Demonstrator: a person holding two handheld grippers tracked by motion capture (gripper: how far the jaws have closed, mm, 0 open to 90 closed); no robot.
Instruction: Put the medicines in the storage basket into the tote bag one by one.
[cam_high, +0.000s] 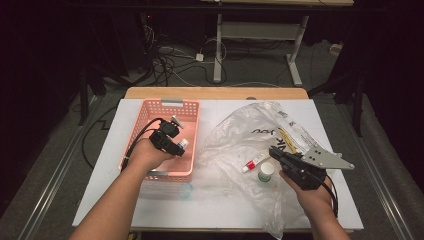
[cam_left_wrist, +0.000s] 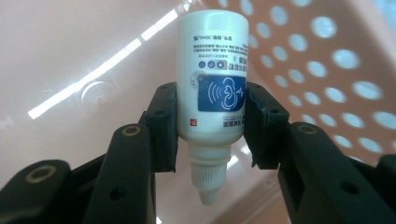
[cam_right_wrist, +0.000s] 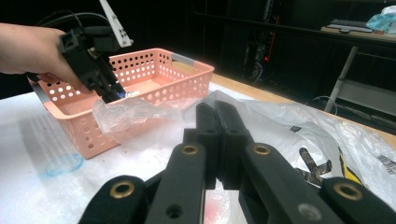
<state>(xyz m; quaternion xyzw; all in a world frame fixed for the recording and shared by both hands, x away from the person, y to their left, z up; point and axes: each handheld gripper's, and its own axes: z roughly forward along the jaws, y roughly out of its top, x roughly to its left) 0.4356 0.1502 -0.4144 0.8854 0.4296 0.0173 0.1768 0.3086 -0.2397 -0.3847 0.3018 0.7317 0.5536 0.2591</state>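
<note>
The left gripper (cam_left_wrist: 212, 135) is clamping a white ear-drop bottle (cam_left_wrist: 212, 79) by its body, nozzle toward the camera, and holding it over the floor of the pink perforated basket (cam_high: 157, 107). The right gripper (cam_right_wrist: 217, 140) is idling with jaws pressed together, empty, above the clear plastic bag (cam_high: 240, 135). Judging by this, one item is going in; a red-capped tube (cam_high: 253, 163) and green-capped jar (cam_high: 266, 172) are waiting on the bag.

My rig: two hand-held black grippers on bare forearms.
I see the left gripper (cam_left_wrist: 212, 126) with matte black jaws, rectangular pads and brass-coloured pivot pins; the right gripper (cam_right_wrist: 217, 140) matches, carrying a grey three-cornered plate (cam_high: 327, 159). Black cables trail from both.
</note>
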